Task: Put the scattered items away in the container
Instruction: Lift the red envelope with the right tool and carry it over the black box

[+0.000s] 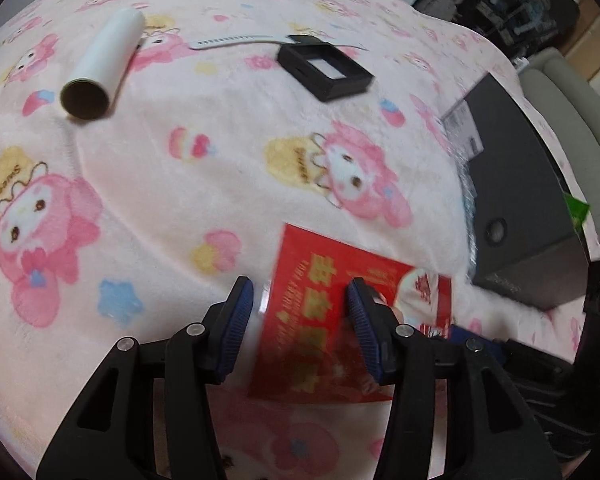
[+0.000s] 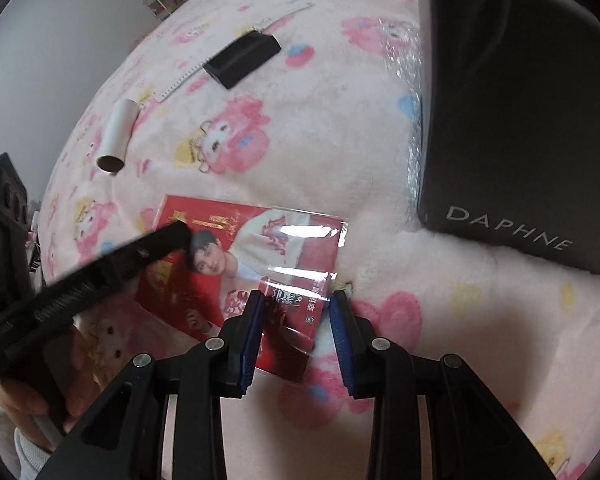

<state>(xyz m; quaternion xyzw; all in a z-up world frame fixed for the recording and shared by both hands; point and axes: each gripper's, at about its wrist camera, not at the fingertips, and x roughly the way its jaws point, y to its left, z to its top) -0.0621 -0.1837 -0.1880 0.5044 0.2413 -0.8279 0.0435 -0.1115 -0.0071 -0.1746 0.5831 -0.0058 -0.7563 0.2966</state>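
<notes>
On the bed, over a pink fleece blanket (image 1: 228, 184) printed with cartoon figures, both my grippers point down at a red packet (image 1: 340, 320).

Left gripper (image 1: 300, 316): jaws part open, straddling the packet's left portion; the pads do not look pressed on it. Right gripper (image 2: 298, 320): jaws narrower, set about the packet's near corner; nothing looks pinched there, though I cannot rule out contact.

The packet is flat, rectangular, sleeved in glossy clear film that throws glare. It lies flush on soft pile, so there is little edge to catch. My judgement: work one corner, press a pad into the fleece to get under the rim, close across the thin edge, then lift level so the slick film does not slide out. Two grippers crowd one small thing; one should hold while the other clears.

The container, I take it, is the dark box (image 2: 520, 120), matte, rigid, with lettering on its side; it sits to the right, near the packet but apart. A strip of bubble wrap (image 2: 412, 128) lies along its edge.

Still scattered farther off: a white tube (image 1: 100, 68), smooth, hollow-ended, likely to roll; a small black frame (image 1: 324, 66), hard, square-cornered; and behind it a thin white strap (image 1: 228, 42), limp and flat.
</notes>
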